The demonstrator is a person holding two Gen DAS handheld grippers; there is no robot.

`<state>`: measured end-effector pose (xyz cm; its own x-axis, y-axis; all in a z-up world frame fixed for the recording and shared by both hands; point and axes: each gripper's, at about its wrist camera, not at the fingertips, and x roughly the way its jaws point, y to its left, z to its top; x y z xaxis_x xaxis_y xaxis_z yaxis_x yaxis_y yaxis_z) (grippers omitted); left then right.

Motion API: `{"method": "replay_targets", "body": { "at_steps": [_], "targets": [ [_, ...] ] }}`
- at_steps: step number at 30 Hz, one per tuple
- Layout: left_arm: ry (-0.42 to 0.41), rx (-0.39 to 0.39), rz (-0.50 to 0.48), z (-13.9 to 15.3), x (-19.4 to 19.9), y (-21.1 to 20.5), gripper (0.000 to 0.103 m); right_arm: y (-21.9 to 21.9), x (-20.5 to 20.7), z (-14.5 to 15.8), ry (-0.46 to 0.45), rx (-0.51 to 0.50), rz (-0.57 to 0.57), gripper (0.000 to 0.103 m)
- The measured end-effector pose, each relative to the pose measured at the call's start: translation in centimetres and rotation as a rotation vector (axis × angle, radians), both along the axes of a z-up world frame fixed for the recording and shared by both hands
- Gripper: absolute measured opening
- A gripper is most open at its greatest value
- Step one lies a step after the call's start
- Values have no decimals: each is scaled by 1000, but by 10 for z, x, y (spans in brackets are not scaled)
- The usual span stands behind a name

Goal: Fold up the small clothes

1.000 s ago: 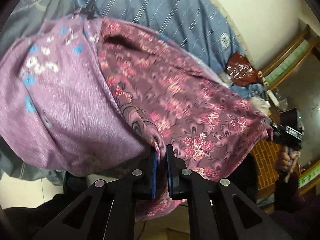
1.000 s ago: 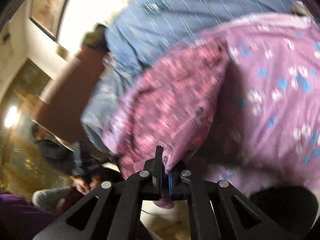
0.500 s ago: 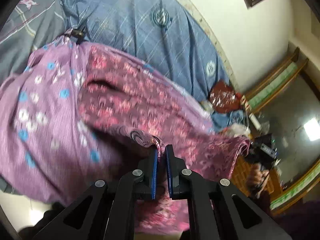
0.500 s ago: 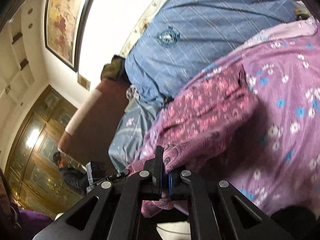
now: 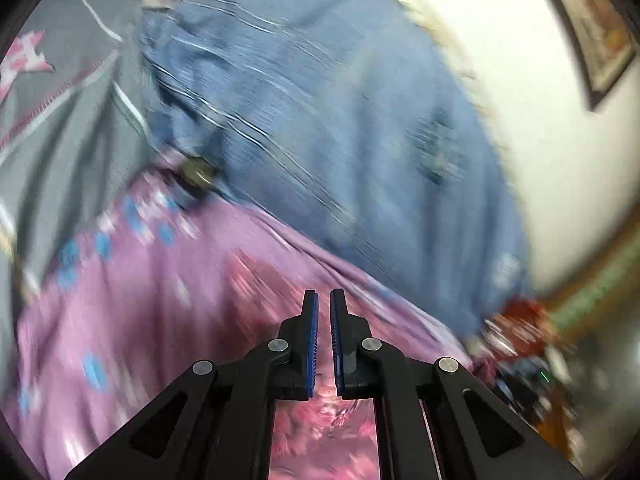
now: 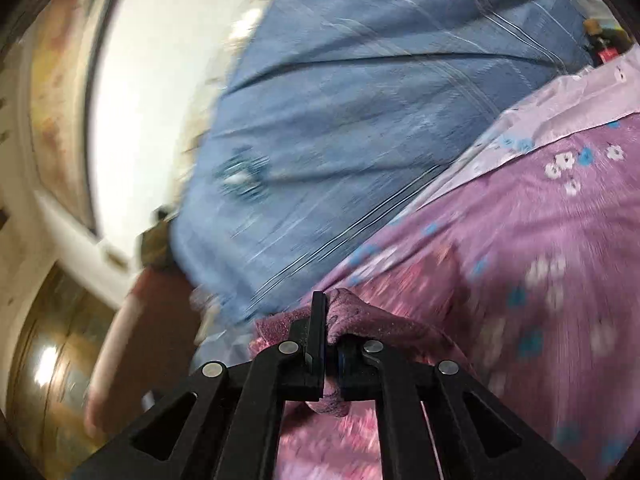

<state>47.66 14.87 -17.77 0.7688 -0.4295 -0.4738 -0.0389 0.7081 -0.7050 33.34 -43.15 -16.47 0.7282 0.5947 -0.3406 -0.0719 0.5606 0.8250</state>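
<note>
The right hand-held gripper (image 6: pixel 329 334) has its black jaws pinched on a bunched fold of the floral garment (image 6: pixel 352 314), a soft, nubby maroon-pink cloth that bulges above and below the blue pads. The left hand-held gripper (image 5: pixel 324 334) shows only a narrow slit between its ribbed blue pads; pink floral cloth (image 5: pixel 324 432) lies beneath the jaws, but whether any is caught between them I cannot tell, as the view is blurred. The garment lies on a smooth purple sheet (image 6: pixel 560 264) printed with small white and blue flowers, spread over the bed. Beyond it stretches a blue quilt (image 6: pixel 360 92) with thin pale stripes and long creases, reaching the bed's far edge by the white wall (image 5: pixel 532 92).
</note>
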Motion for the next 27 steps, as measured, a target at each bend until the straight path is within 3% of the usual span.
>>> {"method": "replay_targets", "body": {
  "at_steps": [1, 3, 4, 6, 7, 10, 13, 16, 17, 18, 19, 20, 24, 27],
  "targets": [
    [18, -4, 23, -6, 8, -2, 5, -1, 21, -17, 40, 12, -47, 16],
    [46, -44, 57, -21, 13, -10, 5, -2, 54, -55, 156, 60, -104, 70],
    [45, -51, 66, -26, 5, -17, 8, -3, 64, -80, 241, 88, -145, 72],
    [96, -41, 68, -34, -6, -26, 31, -4, 61, -103, 265, 149, -177, 72],
    [144, -50, 80, -39, -12, -31, 50, -1, 52, -112, 241, 159, -167, 72],
    [203, -81, 31, -39, -13, -44, 57, 10, 39, -108, 223, 58, -172, 72],
    [263, -4, -19, -39, -1, -60, 66, 24, 36, -81, 139, 30, -90, 72],
    [281, 2, -55, -48, 9, -71, 64, 28, 27, -68, 92, 2, -97, 72],
    [275, 17, -67, -49, 14, -72, 58, 29, 27, -67, 88, 5, -92, 72],
    [265, 38, -70, -49, 17, -73, 49, 30, 29, -68, 91, 7, -88, 72],
    [256, 66, -69, -47, 20, -76, 25, 32, 30, -69, 101, 7, -84, 72],
    [245, 93, -77, -46, 25, -79, 15, 33, 32, -71, 115, 8, -79, 72],
    [171, 135, -106, -36, 26, -88, 7, 36, 43, -78, 164, -9, -70, 72],
    [93, 71, -147, -27, 20, -87, 6, 28, 45, -73, 146, -12, -85, 72]
  ]
}}
